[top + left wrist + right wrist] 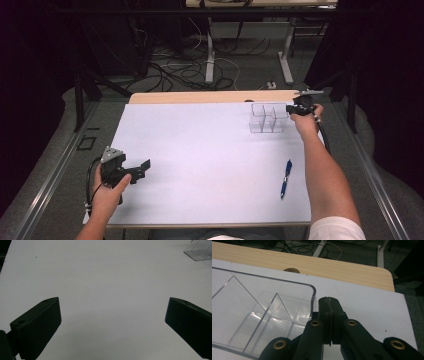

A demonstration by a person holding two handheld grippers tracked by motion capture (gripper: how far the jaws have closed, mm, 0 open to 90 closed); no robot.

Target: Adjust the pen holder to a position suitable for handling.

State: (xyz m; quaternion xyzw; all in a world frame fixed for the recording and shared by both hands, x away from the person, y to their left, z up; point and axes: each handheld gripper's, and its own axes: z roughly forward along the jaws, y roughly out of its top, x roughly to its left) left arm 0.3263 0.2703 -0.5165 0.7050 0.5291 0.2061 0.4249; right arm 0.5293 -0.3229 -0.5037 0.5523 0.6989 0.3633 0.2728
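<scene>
Nearest the person, the left gripper is resting low over the near left part of the white table sheet, held in the left hand. In the left gripper view its two black jaws are standing wide apart with only bare sheet between them; it is gripping nothing.

Further out on the right, a blue pen is lying flat on the sheet, beside the right forearm and well apart from both grippers.

At the far right corner of the sheet, the right hand is holding the right gripper just beside the clear plastic organiser. In the right gripper view the jaws are pressed together, pad against pad, with nothing between them. The closed tip is sitting just outside the organiser's rounded corner, very near its wall; whether it is touching the wall cannot be told. The organiser is standing upright on the sheet, its inner dividers splitting it into empty compartments.

Beyond the sheet, a strip of wooden tabletop is showing, and past that, cables on the floor.
</scene>
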